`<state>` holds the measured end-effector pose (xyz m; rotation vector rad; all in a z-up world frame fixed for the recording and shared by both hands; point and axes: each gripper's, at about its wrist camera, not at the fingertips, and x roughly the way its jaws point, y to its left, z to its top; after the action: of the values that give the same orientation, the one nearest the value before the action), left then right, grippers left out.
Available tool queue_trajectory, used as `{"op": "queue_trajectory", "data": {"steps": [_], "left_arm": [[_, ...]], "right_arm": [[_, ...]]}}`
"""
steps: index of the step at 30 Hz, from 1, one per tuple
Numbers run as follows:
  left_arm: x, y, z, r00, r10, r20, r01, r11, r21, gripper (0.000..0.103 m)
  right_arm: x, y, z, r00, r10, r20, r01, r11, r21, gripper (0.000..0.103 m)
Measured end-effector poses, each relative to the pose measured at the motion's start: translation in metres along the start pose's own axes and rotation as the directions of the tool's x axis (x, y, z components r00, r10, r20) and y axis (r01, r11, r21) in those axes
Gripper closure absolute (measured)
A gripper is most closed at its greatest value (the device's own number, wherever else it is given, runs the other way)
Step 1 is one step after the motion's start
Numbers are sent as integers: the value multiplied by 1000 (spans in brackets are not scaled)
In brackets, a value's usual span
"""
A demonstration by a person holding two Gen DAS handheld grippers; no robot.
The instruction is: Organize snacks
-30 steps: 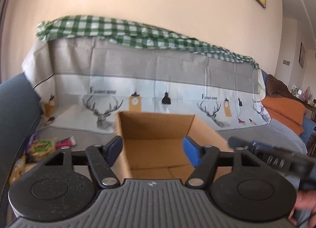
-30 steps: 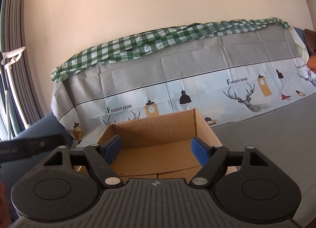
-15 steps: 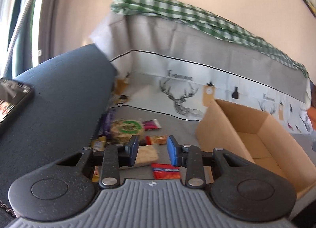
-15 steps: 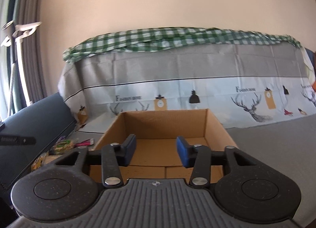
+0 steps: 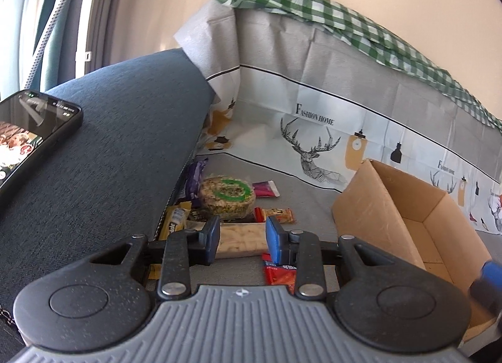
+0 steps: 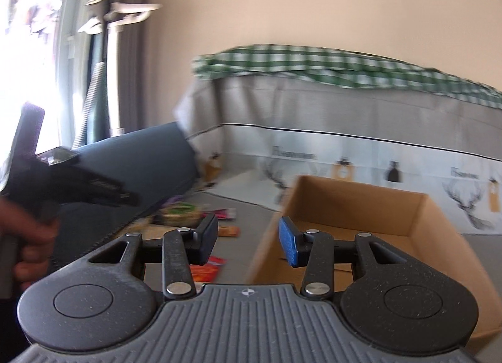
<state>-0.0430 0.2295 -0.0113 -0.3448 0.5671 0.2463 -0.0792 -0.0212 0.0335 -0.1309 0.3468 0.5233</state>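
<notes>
We are holding the left gripper (image 5: 241,242) with jaws parted, nothing between them, above a pale cracker packet (image 5: 240,237). A red packet (image 5: 279,273) is lying nearest; beyond, a round rice cake (image 5: 227,195), an orange bar (image 5: 277,214) and a purple wrapper (image 5: 195,179) are crowding the blue armrest (image 5: 119,149). Only this view is showing a phone (image 5: 28,135) there. The right gripper (image 6: 248,243), also released and empty, is straddling the cardboard box (image 6: 360,206) left wall; its blurred view is catching the left hand (image 6: 22,237). Bare grey seat is separating snacks from box.
</notes>
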Motion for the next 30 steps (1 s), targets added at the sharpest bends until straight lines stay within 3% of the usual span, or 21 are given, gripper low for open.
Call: {"op": "queue_trajectory", "data": {"steps": [8,12,15,19,23,30], "left_arm": [[11,-4,0,996,87,-23,-86,996,7,67],[21,-7,-1,986,159,-54,-157,987,43,67],[33,-6,-1,971,224,-83,-219,973,67,67],[55,-15,-3,934,342,-98,-326,933,152,67],[85,-31,-12,873,478,-94,-438,854,281,64],[134,-33,-31,791,603,-109,-507,744,435,64]], "right_arm": [[32,58,-17,986,160,-55,-164,982,-95,55],[66,73,-28,976,169,-135,-183,978,-97,51],[93,75,-37,971,142,-191,-161,983,-89,42],[126,65,-48,955,90,-283,-101,995,-26,31],[150,58,-56,934,62,-351,-61,998,14,27],[178,51,-73,891,55,-450,-38,998,45,25]]}}
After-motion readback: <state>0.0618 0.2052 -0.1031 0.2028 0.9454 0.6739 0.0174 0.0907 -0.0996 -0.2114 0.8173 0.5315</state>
